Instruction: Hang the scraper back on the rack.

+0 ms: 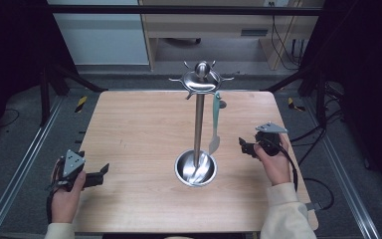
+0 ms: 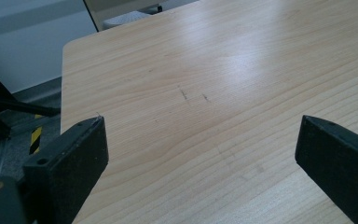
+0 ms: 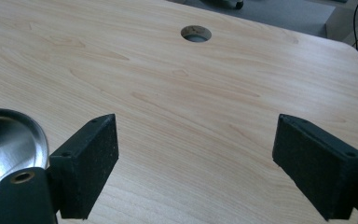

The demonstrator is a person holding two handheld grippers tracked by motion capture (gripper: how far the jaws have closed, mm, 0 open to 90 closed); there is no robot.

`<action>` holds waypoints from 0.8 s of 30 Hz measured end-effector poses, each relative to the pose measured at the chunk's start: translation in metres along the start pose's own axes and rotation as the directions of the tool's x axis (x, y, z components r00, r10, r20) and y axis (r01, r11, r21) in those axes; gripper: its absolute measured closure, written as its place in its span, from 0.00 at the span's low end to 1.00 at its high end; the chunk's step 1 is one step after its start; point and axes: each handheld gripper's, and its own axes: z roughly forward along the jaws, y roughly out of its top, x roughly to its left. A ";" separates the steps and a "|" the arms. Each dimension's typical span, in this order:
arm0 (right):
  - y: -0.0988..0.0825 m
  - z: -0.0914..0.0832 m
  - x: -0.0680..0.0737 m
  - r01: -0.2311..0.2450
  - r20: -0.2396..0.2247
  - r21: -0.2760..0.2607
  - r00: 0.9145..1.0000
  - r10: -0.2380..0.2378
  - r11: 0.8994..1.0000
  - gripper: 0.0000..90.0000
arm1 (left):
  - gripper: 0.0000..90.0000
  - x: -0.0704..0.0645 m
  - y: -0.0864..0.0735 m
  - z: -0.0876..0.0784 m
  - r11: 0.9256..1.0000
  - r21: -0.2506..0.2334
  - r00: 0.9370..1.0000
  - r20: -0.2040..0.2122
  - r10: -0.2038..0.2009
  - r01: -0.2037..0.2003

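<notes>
High view: the left gripper (image 1: 102, 172) is held wide open and empty at the table's (image 1: 139, 129) left edge; the right gripper (image 1: 242, 144) is likewise spread wide, empty, near the right edge; between them a steel stand (image 1: 198, 124) rises from its round base (image 1: 195, 169); a pale spatula (image 1: 215, 124) hangs from the stand's top, facing the right gripper, well apart from both.

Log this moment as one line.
left gripper: open, empty | right gripper: open, empty | spatula: hanging on rack | table
</notes>
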 end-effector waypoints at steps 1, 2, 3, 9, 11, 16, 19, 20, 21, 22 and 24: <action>-0.002 0.001 -0.001 -0.003 -0.001 0.004 1.000 0.003 1.000 0.16 | 0.03 0.000 0.000 0.000 1.000 0.000 1.000 0.000 0.001 -0.001; -0.004 0.002 -0.002 -0.003 -0.002 0.010 1.000 0.003 1.000 0.16 | 0.03 0.000 0.000 0.000 1.000 0.001 1.000 0.000 0.002 -0.002; -0.006 0.004 -0.002 -0.011 -0.006 0.015 1.000 0.011 1.000 0.16 | 0.03 0.000 0.000 0.000 1.000 0.001 1.000 0.000 0.003 -0.003; -0.019 0.013 -0.007 -0.028 -0.019 0.029 0.999 0.029 0.999 0.17 | 0.03 0.000 -0.001 0.001 1.000 0.007 1.000 -0.004 0.006 -0.006; -0.022 0.016 -0.008 -0.023 -0.018 0.043 1.000 0.024 0.999 0.17 | 0.03 0.000 -0.001 0.001 1.000 0.010 1.000 -0.011 0.011 -0.011; -0.027 0.019 -0.010 -0.022 -0.019 0.058 1.000 0.023 0.998 0.17 | 0.03 0.001 -0.002 0.002 1.000 0.019 1.000 -0.023 0.008 -0.008; -0.030 0.022 -0.011 -0.023 -0.017 0.074 1.000 0.024 0.997 0.17 | 0.03 0.002 -0.002 0.003 1.000 0.016 1.000 -0.021 0.001 -0.001; -0.030 0.022 -0.011 -0.023 -0.017 0.074 1.000 0.024 0.997 0.17 | 0.03 0.002 -0.002 0.003 1.000 0.016 1.000 -0.021 0.000 0.000; -0.031 0.023 -0.012 -0.018 -0.018 0.077 1.000 0.019 0.997 0.17 | 0.03 0.002 -0.002 0.003 1.000 0.016 1.000 -0.020 0.000 0.001; -0.032 0.023 -0.012 -0.022 -0.017 0.082 1.000 0.023 0.996 0.17 | 0.03 0.001 -0.002 0.003 1.000 0.016 1.000 -0.019 0.000 0.000; -0.033 0.024 -0.012 -0.023 -0.015 0.089 1.000 0.024 0.996 0.17 | 0.03 0.001 -0.002 0.003 1.000 0.015 1.000 -0.015 0.001 0.000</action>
